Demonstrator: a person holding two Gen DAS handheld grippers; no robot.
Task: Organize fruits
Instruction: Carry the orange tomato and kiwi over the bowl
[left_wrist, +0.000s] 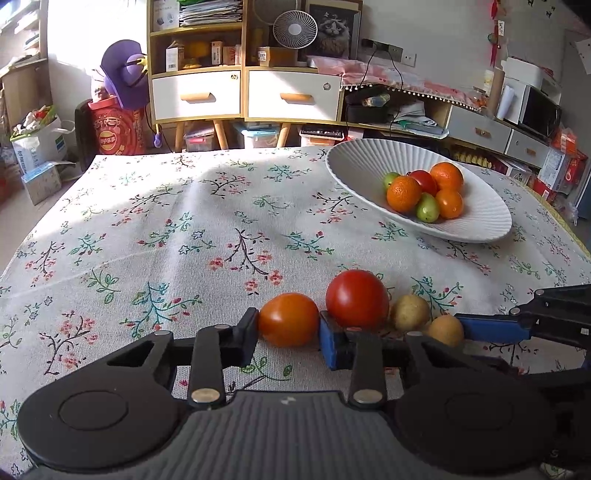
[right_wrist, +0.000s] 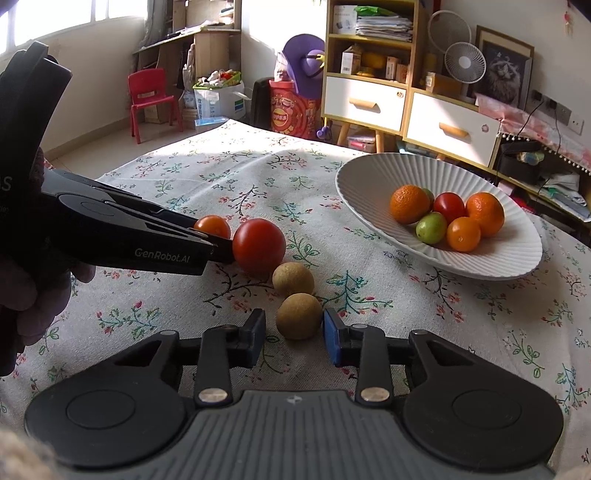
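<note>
our left gripper (left_wrist: 289, 325) is clamped on the orange tomato (left_wrist: 289, 319), low on the cloth (left_wrist: 147, 221) beside the red tomato (left_wrist: 357, 298). our right gripper (right_wrist: 294, 328) pinches the near longan (right_wrist: 299, 315); the other longan (right_wrist: 293, 278) lies just behind. the bowl (right_wrist: 369, 177) holds more fruit.

Ribbed matt bowl (left_wrist: 480, 225); woven floral tablecloth (left_wrist: 184, 229).

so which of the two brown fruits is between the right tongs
The nearer brown fruit, between the right tongs; the other brown fruit lies beside the big red tomato.
</note>
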